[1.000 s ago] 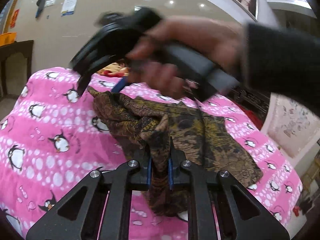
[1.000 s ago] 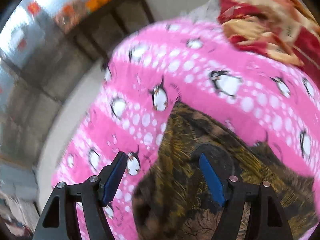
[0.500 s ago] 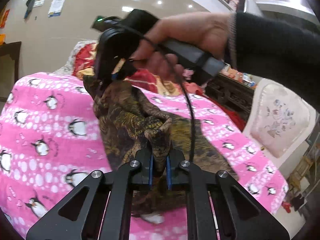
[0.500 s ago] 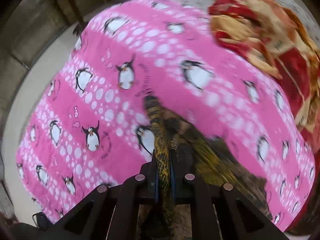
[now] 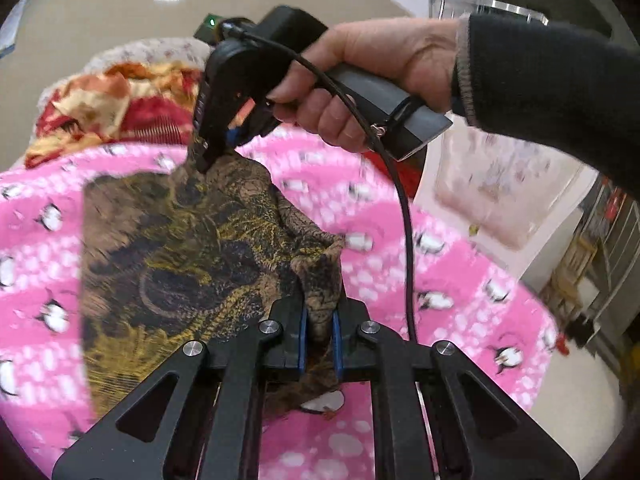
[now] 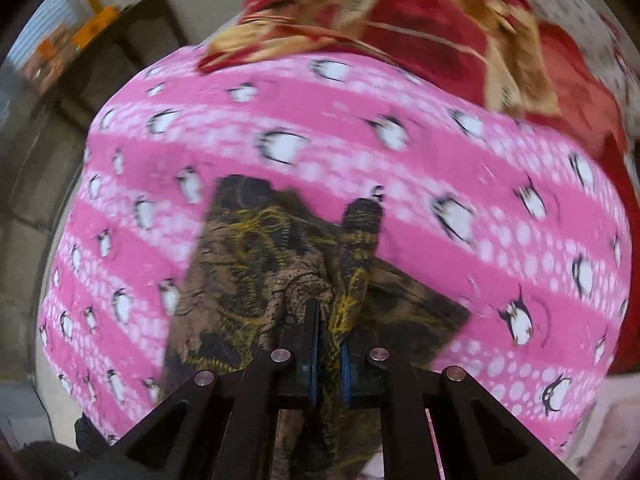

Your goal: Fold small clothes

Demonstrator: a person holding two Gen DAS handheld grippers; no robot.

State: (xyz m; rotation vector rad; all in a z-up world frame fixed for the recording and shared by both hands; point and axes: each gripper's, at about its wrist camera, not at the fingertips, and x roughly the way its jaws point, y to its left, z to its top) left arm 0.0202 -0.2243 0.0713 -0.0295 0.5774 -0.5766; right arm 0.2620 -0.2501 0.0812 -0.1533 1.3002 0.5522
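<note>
A small brown garment (image 5: 192,256) with a black and yellow print lies half lifted over a pink penguin blanket (image 5: 440,272). My left gripper (image 5: 319,340) is shut on a bunched edge of the brown garment near the bottom of the left wrist view. Farther back in that view, my right gripper (image 5: 214,148), held by a hand (image 5: 360,80) in a dark sleeve, pinches the garment's far edge. In the right wrist view my right gripper (image 6: 329,364) is shut on a fold of the garment (image 6: 256,280), which spreads to the left and right below it.
A red and yellow floral quilt (image 5: 112,108) is heaped at the far end of the bed (image 6: 420,12). A black cable (image 5: 404,216) hangs from the right gripper. Dark wooden furniture (image 6: 120,52) stands beyond the bed's edge, and a pale cushioned chair (image 5: 500,188) is at the right.
My right gripper closed on the garment's far edge and lifted it. Both grippers have swept across the bed with the cloth held between them, and the quilt came into view.
</note>
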